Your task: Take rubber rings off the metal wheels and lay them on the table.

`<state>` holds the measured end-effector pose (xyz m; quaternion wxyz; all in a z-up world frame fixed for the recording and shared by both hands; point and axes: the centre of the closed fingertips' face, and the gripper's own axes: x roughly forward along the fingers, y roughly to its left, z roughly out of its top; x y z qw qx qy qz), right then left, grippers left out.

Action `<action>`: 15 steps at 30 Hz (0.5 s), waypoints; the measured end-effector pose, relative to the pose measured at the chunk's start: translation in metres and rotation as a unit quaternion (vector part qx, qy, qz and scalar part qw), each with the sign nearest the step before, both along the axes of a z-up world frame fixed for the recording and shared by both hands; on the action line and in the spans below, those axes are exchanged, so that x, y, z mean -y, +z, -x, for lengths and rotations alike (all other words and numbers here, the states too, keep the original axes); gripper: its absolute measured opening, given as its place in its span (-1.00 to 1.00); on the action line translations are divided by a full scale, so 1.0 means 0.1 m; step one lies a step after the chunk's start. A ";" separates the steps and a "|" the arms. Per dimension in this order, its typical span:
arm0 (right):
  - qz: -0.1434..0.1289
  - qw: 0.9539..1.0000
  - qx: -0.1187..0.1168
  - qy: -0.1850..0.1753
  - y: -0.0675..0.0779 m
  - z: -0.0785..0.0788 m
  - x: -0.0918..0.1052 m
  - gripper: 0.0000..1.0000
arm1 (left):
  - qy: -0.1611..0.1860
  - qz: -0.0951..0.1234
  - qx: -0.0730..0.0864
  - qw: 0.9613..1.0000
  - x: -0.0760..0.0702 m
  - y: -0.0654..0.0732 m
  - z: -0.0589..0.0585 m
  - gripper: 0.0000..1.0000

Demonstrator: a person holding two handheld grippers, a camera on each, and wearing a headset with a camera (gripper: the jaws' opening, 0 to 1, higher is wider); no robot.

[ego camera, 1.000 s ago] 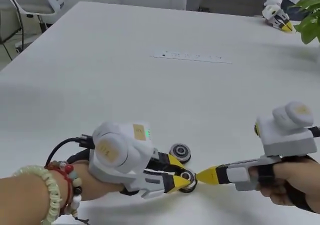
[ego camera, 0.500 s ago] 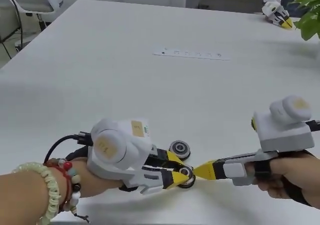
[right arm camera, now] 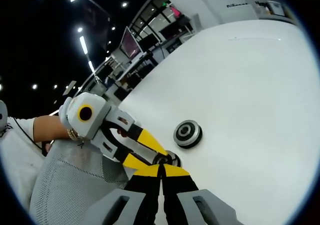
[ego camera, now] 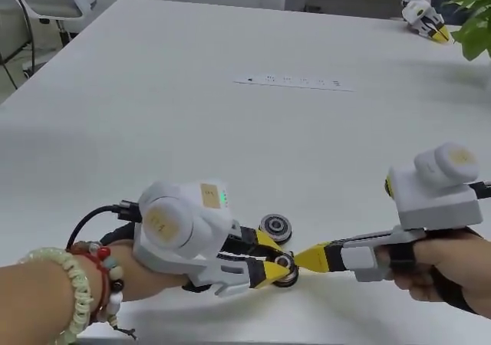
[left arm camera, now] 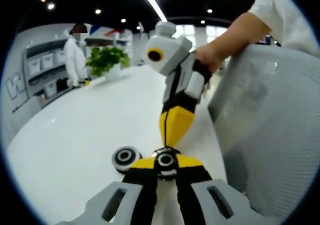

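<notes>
You had loads of room out front. The big white worktop [ego camera: 153,130] ran bare ahead and off to both sides. A flat white socket strip [ego camera: 293,83] sat well away in the middle, and a green leafy plant [ego camera: 474,27] stood at the far right corner. The near edge was tight though, just below your hands.

Your left gripper [ego camera: 281,269] came in from the lower left and pointed right, with beaded bracelets [ego camera: 84,287] on that wrist. Its yellow-tipped fingers [left arm camera: 142,163] were clamped either side of a small silver metal wheel [left arm camera: 165,160] with a black rubber ring around it. That was down at the worktop, and I couldn't tell if it was lifted at all.

Your right gripper [ego camera: 301,261] reached in from the right and pointed left. Its fingers were pressed together into one yellow point that touched the wheel's rim. I couldn't make out whether they'd actually pinched the ring.

A second matching wheel [ego camera: 275,228] lay flat just behind, ring on, apart from both grippers.
</notes>
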<state>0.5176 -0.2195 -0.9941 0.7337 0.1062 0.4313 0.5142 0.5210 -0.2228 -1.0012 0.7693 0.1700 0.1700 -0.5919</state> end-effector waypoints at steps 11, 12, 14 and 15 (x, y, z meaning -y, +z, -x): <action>-0.006 1.000 0.019 0.017 0.05 0.02 -0.06 -1.00 | 0.003 0.000 0.000 1.000 0.00 0.00 0.00 -0.73; -0.010 0.999 0.023 0.020 0.07 0.02 -0.07 -1.00 | 0.003 0.000 0.000 1.000 0.00 0.00 0.00 -0.73; -0.009 0.999 0.031 0.025 0.09 0.02 -0.08 -1.00 | 0.003 0.000 0.000 1.000 0.00 0.00 0.00 -0.73; 0.003 0.998 0.053 0.035 0.06 0.00 -0.07 -1.00 | 0.003 0.000 0.000 1.000 0.00 0.00 0.00 -0.73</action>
